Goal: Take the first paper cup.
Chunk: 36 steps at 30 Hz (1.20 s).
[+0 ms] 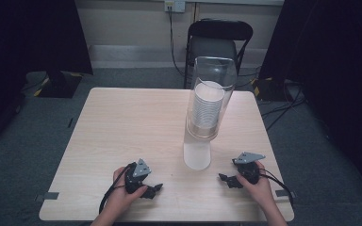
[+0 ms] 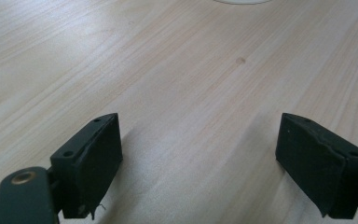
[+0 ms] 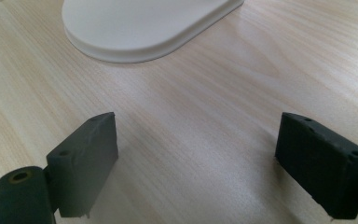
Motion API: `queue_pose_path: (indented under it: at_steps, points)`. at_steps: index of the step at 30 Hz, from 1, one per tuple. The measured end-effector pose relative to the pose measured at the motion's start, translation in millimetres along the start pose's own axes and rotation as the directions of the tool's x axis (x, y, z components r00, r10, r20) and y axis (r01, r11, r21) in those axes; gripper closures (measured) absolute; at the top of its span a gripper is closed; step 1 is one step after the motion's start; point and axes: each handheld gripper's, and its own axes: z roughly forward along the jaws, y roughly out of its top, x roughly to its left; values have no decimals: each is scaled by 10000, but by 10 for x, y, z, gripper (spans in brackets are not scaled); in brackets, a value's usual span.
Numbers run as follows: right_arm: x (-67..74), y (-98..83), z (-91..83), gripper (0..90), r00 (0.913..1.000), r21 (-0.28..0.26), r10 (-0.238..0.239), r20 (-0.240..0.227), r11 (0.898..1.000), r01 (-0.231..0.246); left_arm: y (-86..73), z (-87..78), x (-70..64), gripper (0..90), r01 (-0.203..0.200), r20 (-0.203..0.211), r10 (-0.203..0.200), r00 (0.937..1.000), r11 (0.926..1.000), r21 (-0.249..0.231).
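High view: I am resting both hands on the wooden table (image 1: 122, 122), clear cup dispenser (image 1: 209, 101) standing between and beyond them
Left gripper (image 1: 156, 189): jaws gaping apart, clamping nothing
Right gripper (image 1: 226, 179): jaws gaping apart, pointing at dispenser's white base (image 3: 144, 23)

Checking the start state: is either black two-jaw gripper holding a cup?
No, the left gripper and right gripper rest open and empty.
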Motion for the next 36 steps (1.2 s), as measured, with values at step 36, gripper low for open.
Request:
queue_pose_path:
  at_steps: [36]
  points:
    - [289,630,-36,165,9997,-3522,8,-242,9359,-92,4,4,1,133,6,54,-7,10000,10000,41]
